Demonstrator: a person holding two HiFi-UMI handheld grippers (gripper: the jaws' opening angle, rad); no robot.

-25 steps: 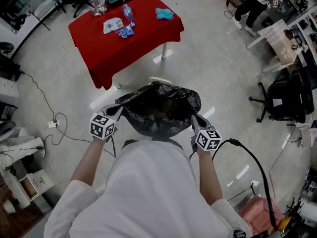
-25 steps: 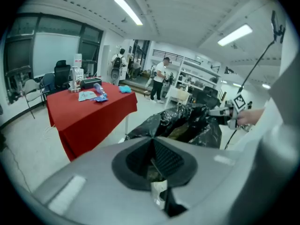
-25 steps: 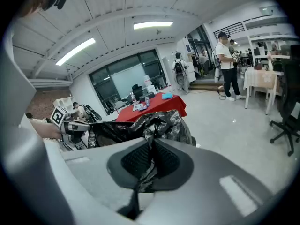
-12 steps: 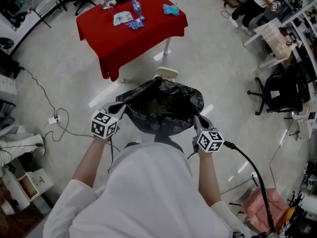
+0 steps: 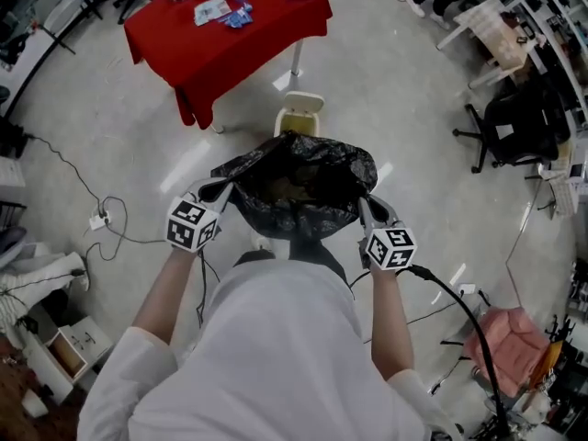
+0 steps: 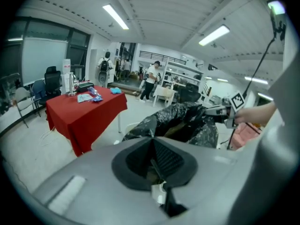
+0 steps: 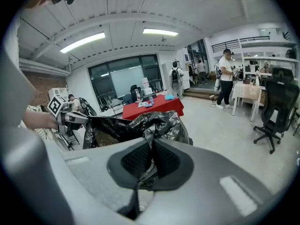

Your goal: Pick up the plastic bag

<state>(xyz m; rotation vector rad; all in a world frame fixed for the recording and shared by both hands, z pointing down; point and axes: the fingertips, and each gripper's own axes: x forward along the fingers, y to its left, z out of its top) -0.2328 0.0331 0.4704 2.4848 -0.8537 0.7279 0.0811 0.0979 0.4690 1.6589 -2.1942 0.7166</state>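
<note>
Head view: the plastic bag (image 5: 296,186), black and crinkled, hangs at the centre of the frame, off the floor and stretched open between the two tongs. The left tongs (image 5: 223,191) pinch its rim on the left side, and the right tongs (image 5: 364,207) pinch the rim on the right. The mouth of the bag faces up, with something brownish dimly visible inside. Just above the bag in the frame, a cream-coloured object (image 5: 299,116) stands on the floor. A desk (image 5: 220,49) under a red cloth sits at the upper left and carries a few small items. A black office chair (image 5: 514,127) is at the right edge, and a cable (image 5: 101,219) trails over the floor at the left.

Left gripper view: the two jaws are pressed together with a thin fold of black plastic caught between them. Beyond them the bag spreads across the centre right, and the other tongs grip its far edge. The red desk is at the left, and people (image 6: 152,78) stand in the background.

Right gripper view: these jaws are also pressed together on a bunched strip of the bag's rim. The bag stretches away to the left, to where the left tongs hold it. The red desk lies behind it, and a standing person (image 7: 226,76) is at the right.
</note>
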